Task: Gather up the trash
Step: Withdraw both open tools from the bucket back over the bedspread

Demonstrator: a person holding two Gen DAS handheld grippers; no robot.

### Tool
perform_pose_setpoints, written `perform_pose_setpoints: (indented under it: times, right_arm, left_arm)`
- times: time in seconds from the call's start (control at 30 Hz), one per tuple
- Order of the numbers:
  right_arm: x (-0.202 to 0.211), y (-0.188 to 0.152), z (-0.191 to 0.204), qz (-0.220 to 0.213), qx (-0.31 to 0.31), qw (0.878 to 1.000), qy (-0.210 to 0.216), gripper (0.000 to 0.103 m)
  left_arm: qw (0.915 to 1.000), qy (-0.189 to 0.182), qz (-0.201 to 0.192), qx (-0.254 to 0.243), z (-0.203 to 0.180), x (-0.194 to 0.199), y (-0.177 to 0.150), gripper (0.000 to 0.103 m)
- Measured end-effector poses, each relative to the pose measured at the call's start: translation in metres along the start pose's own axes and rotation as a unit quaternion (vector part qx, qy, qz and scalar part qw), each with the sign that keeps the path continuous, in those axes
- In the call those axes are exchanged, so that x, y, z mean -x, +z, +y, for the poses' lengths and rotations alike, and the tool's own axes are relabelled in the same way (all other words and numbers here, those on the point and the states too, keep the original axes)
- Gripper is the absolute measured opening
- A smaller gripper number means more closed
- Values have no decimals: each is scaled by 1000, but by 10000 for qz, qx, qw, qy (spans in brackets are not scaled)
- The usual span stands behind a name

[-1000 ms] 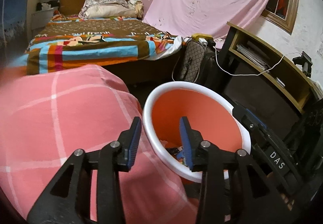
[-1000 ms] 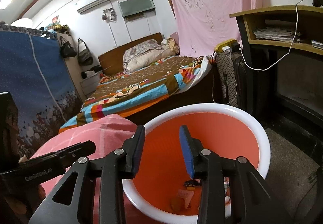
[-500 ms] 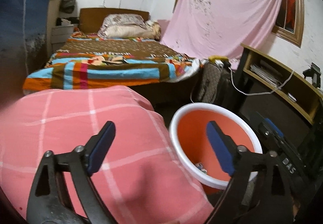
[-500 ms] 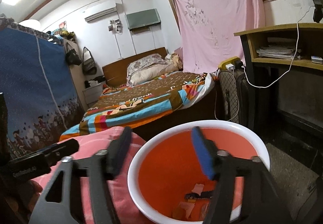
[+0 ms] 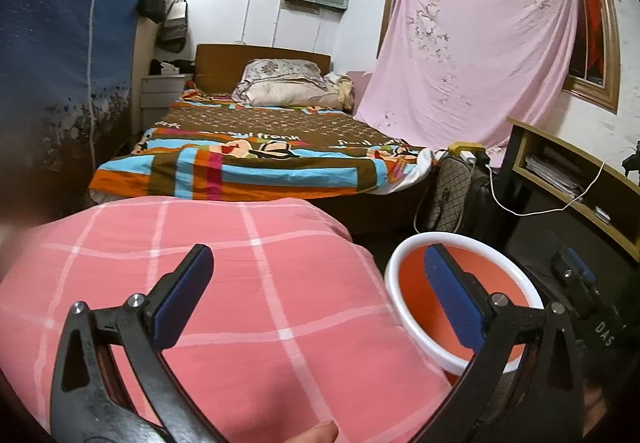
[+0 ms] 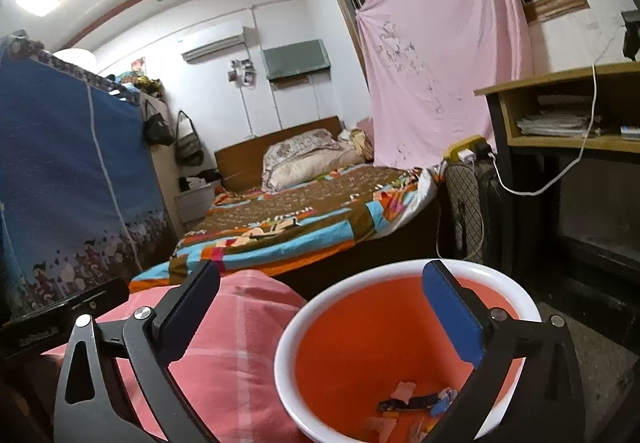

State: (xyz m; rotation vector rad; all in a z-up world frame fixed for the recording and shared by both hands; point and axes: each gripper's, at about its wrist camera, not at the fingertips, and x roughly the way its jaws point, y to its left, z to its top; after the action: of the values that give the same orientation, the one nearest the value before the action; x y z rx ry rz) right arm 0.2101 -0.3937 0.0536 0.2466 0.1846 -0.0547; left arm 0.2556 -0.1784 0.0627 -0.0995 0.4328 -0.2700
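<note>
Glossy orange plastic bin [image 6: 344, 359], matt pink checked cloth [image 5: 248, 283], wooden headboard [image 5: 224, 63]

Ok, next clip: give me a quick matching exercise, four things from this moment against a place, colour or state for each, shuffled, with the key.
Things:
1. bin
2. trash scraps
3. left gripper
4. pink sheet

Descriptions:
A. hung across the window
B. orange inside, white rim
C. lying at the bottom of the bin
D. jaws wide open, nothing between them, over the pink checked cover

Pairs: 1-B, 2-C, 3-D, 4-A

The right gripper is also open and empty, above the bin.
</note>
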Motion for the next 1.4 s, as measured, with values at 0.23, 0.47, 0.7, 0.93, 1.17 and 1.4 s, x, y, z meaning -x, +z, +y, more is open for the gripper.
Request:
perform_pose_setpoints:
  times: [0.23,0.47,0.7,0.93,1.17,1.4]
  right_arm:
    - [5,0,19,-181,243,9994,181,103]
    - [10,-2,34,-293,403,9983,303,103]
    - [22,-2,47,-470,541,9966,406,103]
    - [30,-2,57,-547,643,9952,487,103]
    - [45,-5,75,-716,839,9917,662,103]
    - [62,-10,90,-816,1094,9875,786,103]
  left_arm:
    - [9996,220,-176,31,13,17,-2,89]
    - [9984,432,-359,80,27,39,-5,89]
    - [9965,659,-501,103,38,58,-8,89]
    - [9941,876,-616,152,48,77,-13,89]
    - [9917,1063,-688,241,61,92,-20,89]
    - [9882,1276,-802,280,68,111,-28,89]
